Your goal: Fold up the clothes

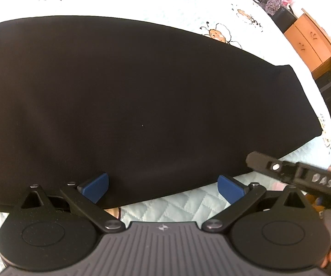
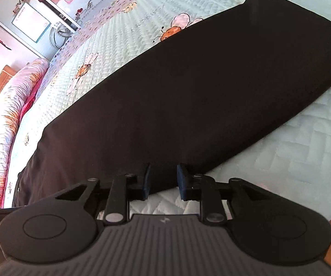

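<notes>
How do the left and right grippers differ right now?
The left gripper is wide open, its blue fingers far apart; the right gripper shows only a narrow gap. The left one spans the black garment edge and bare quilt; the right one sits at the garment's edge. Both hold nothing and face the same garment.
</notes>
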A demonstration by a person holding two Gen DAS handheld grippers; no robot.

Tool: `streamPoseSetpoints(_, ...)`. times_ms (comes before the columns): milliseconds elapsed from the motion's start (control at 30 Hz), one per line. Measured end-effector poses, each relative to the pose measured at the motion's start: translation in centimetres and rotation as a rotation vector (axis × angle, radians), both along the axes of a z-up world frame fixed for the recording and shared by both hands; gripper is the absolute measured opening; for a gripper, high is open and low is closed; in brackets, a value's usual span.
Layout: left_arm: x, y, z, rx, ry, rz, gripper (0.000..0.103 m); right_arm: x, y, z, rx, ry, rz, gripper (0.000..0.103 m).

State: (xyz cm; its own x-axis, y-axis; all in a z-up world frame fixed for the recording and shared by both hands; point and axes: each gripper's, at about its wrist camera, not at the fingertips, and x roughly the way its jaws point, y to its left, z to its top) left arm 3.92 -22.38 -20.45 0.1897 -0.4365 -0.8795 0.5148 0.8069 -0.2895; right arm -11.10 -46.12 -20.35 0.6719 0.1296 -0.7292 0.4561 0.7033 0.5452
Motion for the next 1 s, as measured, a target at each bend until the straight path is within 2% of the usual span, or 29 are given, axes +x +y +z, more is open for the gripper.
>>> streamPoseSetpoints(167, -0.1, 0.0, 0.0, 0.010, -0.011, -0.012, 0.103, -0.6, -1.7, 2.3, -0.007, -0.102, -0.060, 0.026)
streamPoseSetpoints(267, -0.1, 0.2, 0.1, 0.016, -0.012, -0.012, 0.103, -1.4, -4.2, 2.5, 0.006, -0.144, -0.119, 0.026)
streamPoseSetpoints(333, -0.1, 0.4, 0.1, 0.022, -0.013, -0.013, 0.103, -2.1, -6.0, 1.0, 0.039, -0.132, -0.171, 0.027)
streamPoseSetpoints(367, -0.2, 0.4, 0.1, 0.023, -0.014, -0.014, 0.103, -2.7, -6.8, -0.3, 0.052, -0.091, -0.203, 0.023)
streamPoseSetpoints(400, -0.2, 0.5, 0.1, 0.026, -0.016, -0.015, 0.103, -3.3, -7.5, -1.5, 0.066, -0.051, -0.234, 0.013)
streamPoseSetpoints(433, -0.2, 0.5, 0.1, 0.028, -0.018, -0.017, 0.103, -3.9, -7.9, -2.2, 0.092, -0.059, -0.250, 0.000)
streamPoseSetpoints(500, -0.3, 0.3, 0.2, 0.035, -0.023, -0.025, 0.103, -4.9, -8.3, -2.7, 0.142, -0.076, -0.270, 0.000)
streamPoseSetpoints(533, -0.3, 0.3, 0.2, 0.041, -0.027, -0.029, 0.103, -5.0, -8.4, -2.3, 0.135, -0.083, -0.274, 0.000)
streamPoseSetpoints(600, -0.4, 0.1, 0.2, 0.052, -0.034, -0.038, 0.103, -5.4, -8.5, -1.4, 0.124, -0.123, -0.282, 0.012)
streamPoseSetpoints(633, -0.4, 0.1, 0.2, 0.059, -0.039, -0.042, 0.103, -5.5, -8.7, -0.9, 0.120, -0.155, -0.287, 0.021)
streamPoseSetpoints(667, -0.6, 0.1, 0.2, 0.062, -0.040, -0.043, 0.103, -5.7, -8.9, -0.5, 0.116, -0.186, -0.292, 0.026)
streamPoseSetpoints(733, -0.6, 0.3, 0.1, 0.064, -0.039, -0.041, 0.103, -6.1, -9.5, -0.6, 0.133, -0.230, -0.315, 0.026)
streamPoseSetpoints(800, -0.6, 0.4, 0.1, 0.063, -0.037, -0.037, 0.103, -6.2, -10.1, -0.9, 0.126, -0.219, -0.331, 0.026)
streamPoseSetpoints(833, -0.6, 0.5, 0.2, 0.063, -0.036, -0.035, 0.103, -6.1, -10.1, -0.8, 0.115, -0.214, -0.329, 0.022)
streamPoseSetpoints(867, -0.6, 0.5, 0.1, 0.069, -0.039, -0.038, 0.103, -6.0, -10.1, -0.7, 0.105, -0.209, -0.328, 0.007)
streamPoseSetpoints(900, -0.7, 0.5, 0.1, 0.075, -0.042, -0.041, 0.103, -5.9, -10.2, -0.6, 0.094, -0.204, -0.327, 0.004)
streamPoseSetpoints(1000, -0.9, 0.5, 0.1, 0.091, -0.052, -0.044, 0.103, -5.6, -10.3, -0.3, 0.063, -0.190, -0.322, 0.005)
